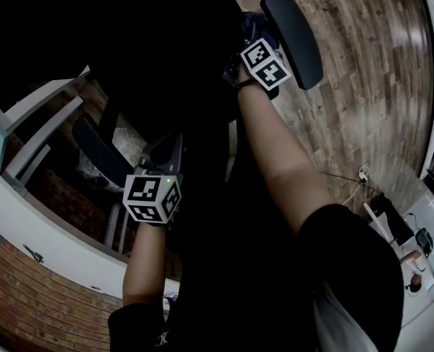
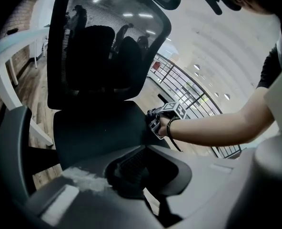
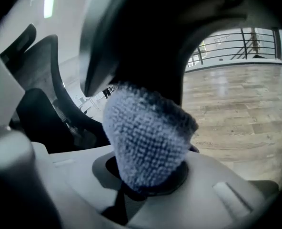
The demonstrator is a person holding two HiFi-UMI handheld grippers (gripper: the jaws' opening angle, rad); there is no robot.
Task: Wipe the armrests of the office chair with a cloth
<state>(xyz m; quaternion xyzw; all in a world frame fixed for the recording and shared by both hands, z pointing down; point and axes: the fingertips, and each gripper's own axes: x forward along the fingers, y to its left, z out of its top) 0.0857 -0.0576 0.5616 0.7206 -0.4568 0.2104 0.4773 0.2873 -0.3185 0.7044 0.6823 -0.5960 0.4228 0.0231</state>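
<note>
Cloth (image 3: 148, 142) in right hand-held gripper (image 3: 146, 182)

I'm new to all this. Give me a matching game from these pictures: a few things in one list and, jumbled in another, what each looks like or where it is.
Things:
1. cloth
2. floor
3. chair back
4. railing

Descriptions:
A. black mesh
B. thin metal bars
C. clamped in the right gripper
D. wood planks

Pairs: 1-C, 2-D, 3-A, 4-B.
</note>
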